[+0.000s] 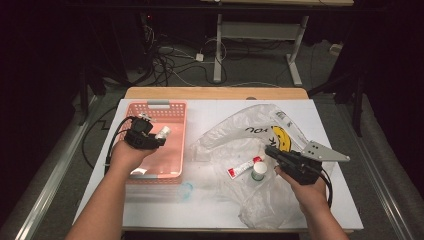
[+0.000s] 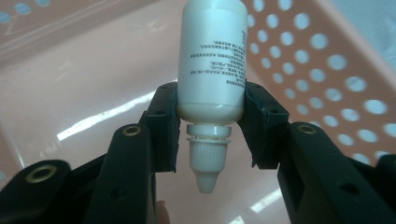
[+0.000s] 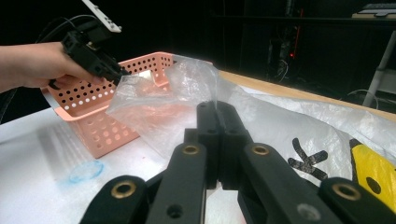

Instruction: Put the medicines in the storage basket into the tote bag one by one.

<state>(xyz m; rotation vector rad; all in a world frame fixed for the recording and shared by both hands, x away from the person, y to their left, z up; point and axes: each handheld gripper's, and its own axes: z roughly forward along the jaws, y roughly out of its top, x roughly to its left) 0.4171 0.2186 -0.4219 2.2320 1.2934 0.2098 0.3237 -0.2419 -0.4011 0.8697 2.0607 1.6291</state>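
Pads (image 2: 164,122) of the left gripper (image 2: 211,122) press on both sides of a small white bottle (image 2: 212,60), jaws partly closed around its shoulder, so the bottle is clamped with its pointed cap toward the camera and its printed body pointing away. In the high view this left gripper (image 1: 159,140) hangs over the pink basket (image 1: 176,107), the bottle (image 1: 162,133) sticking out over the basket's middle, clear of its floor — the basket itself stands toward the left edge of the white table (image 1: 220,212), its far end near the far edge. The right gripper (image 3: 217,140) has its jaws fully closed on a fold of the clear plastic bag (image 3: 187,102), pinching the thin film and lifting it into a peak. From above, the right gripper (image 1: 270,151) sits over the right half of the table, the bag (image 1: 240,130) spread under and around it, with a yellow and black print on the part nearest the right edge. Just beside those jaws, toward the near edge, lie a red and white tube (image 1: 245,166) and a small jar with a green band (image 1: 259,171), the two close together on the bag. A clear round lid (image 1: 185,190) rests on the table just off the basket's near right corner.
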